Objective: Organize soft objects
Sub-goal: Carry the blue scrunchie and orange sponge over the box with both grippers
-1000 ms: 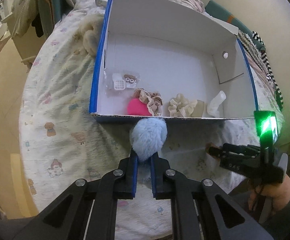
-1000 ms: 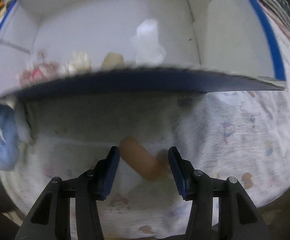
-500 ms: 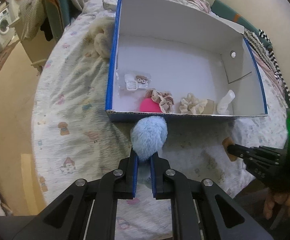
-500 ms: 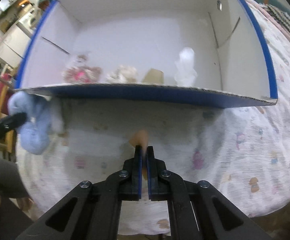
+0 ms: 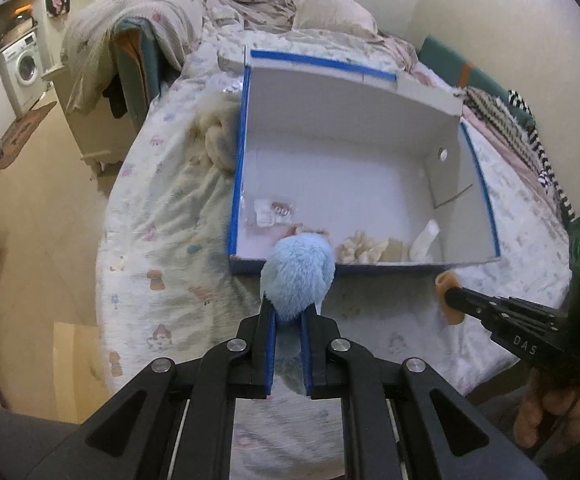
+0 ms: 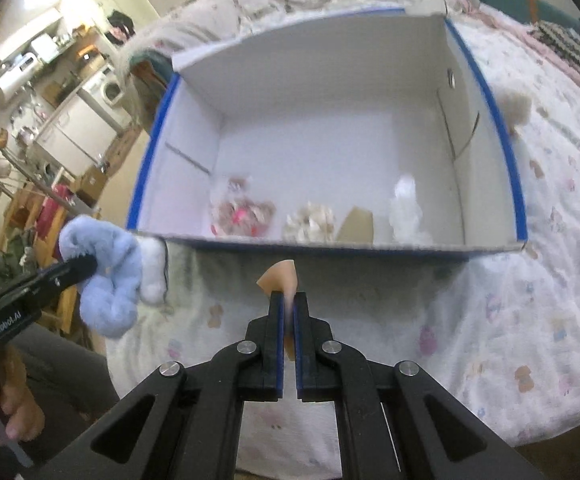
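My left gripper (image 5: 288,312) is shut on a fluffy light-blue plush (image 5: 298,274), held above the bed just before the near wall of a white box with blue edges (image 5: 364,268). The plush also shows at the left of the right wrist view (image 6: 105,276). My right gripper (image 6: 288,296) is shut on a tan sponge pad (image 6: 279,276), held above the bed in front of the box (image 6: 330,250); it shows in the left wrist view (image 5: 450,294) too. Inside the box lie a pink scrunchie bundle (image 6: 241,214), a cream scrunchie (image 6: 310,222), a tan piece (image 6: 356,224) and a white soft item (image 6: 406,208).
The box sits on a bed with a printed white sheet (image 5: 161,240). A cream fuzzy item (image 5: 217,136) lies left of the box, another (image 6: 516,106) right of it. A blanket-draped chair (image 5: 129,48) and washing machine (image 5: 23,68) stand beyond the bed.
My right gripper closed on the tan sponge pad and lifted it off the bed. Both grippers have risen and drawn back from the box, each holding its item.
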The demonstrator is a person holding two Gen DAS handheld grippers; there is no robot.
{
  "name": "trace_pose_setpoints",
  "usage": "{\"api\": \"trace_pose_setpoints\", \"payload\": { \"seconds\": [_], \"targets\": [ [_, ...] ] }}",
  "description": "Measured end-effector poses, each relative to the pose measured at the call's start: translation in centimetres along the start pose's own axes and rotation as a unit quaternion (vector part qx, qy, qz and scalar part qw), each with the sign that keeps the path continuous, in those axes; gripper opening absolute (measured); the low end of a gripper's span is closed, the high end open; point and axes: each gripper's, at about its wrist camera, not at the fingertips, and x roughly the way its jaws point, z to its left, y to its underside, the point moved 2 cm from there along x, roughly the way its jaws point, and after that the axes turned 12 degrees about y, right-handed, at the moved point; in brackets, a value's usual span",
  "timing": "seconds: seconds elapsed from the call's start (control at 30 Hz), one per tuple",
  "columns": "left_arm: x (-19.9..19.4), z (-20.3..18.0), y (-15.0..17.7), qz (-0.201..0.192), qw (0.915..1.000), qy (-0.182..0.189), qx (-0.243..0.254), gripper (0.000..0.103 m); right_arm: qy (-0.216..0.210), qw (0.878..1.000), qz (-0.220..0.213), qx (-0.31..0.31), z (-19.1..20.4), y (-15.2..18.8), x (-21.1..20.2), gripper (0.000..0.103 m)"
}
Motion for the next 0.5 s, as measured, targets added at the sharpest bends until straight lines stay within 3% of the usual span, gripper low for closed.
{"api": "trace_pose_setpoints", "payload": {
  "seconds": [0.23, 0.5],
  "targets": [
    [-1.1, -1.3, -3.1, -0.029, 0.9995, 0.006, 0.010, 0.010, -0.016, 0.997, -0.070, 0.031, -0.6, -2.4, -2.8, 0.006],
    [-0.9, -3.3, -9.5, -0.062, 0.9971, 0.005, 0.045, 0.010, -0.004, 0.995, -0.091, 0.041, -1.9, -6.5, -2.6, 0.006]
  ]
}}
